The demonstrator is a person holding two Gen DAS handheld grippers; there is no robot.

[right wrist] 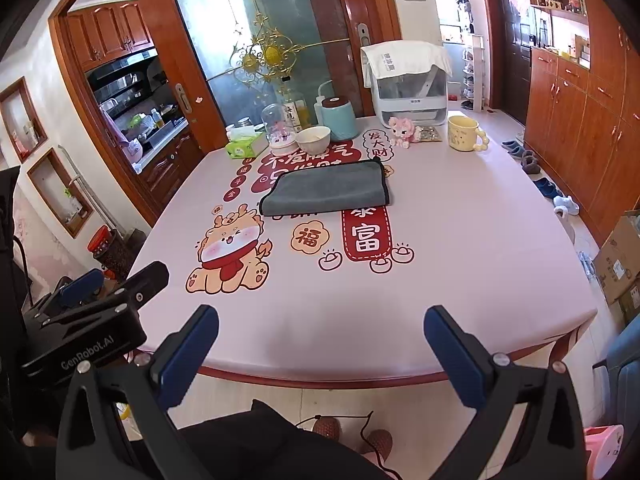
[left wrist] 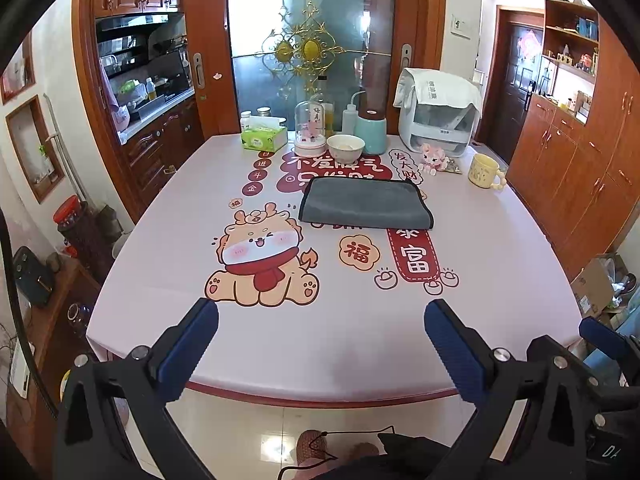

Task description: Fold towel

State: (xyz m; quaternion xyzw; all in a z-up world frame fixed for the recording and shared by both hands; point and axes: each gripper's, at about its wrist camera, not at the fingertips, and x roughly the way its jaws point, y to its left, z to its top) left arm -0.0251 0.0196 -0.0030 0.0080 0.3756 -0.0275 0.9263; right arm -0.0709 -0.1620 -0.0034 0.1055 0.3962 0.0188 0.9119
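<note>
The grey towel [left wrist: 366, 202] lies flat on the pink worktop [left wrist: 500, 272], well ahead of both claws and toward the far half, partly covering the red printed lettering. Its long axis runs side to side across the view, so its short ends face left and right, one toward each claw. In the left wrist view it sits slightly right of centre between the fingers; in the right wrist view it sits left of centre. By that reckoning it lies roughly between the two, with neither clearly nearer.

The left claw [left wrist: 322, 340] is spread wide and holds nothing, hanging over the near edge of the worktop. The right claw [right wrist: 322, 344] is likewise wide open and empty (its neighbour shows at the lower left of its view, a little behind). Any reach has to go forward over the cartoon dragon print [left wrist: 262, 258].

The towel appears already doubled, with dark trim along its left, far and right edges, but how many layers there are cannot be told from here. Its near edge looks rounded, probably a fold. The bowl [left wrist: 345, 147] and mug [left wrist: 485, 171] stand beyond it, apart from the cloth.
</note>
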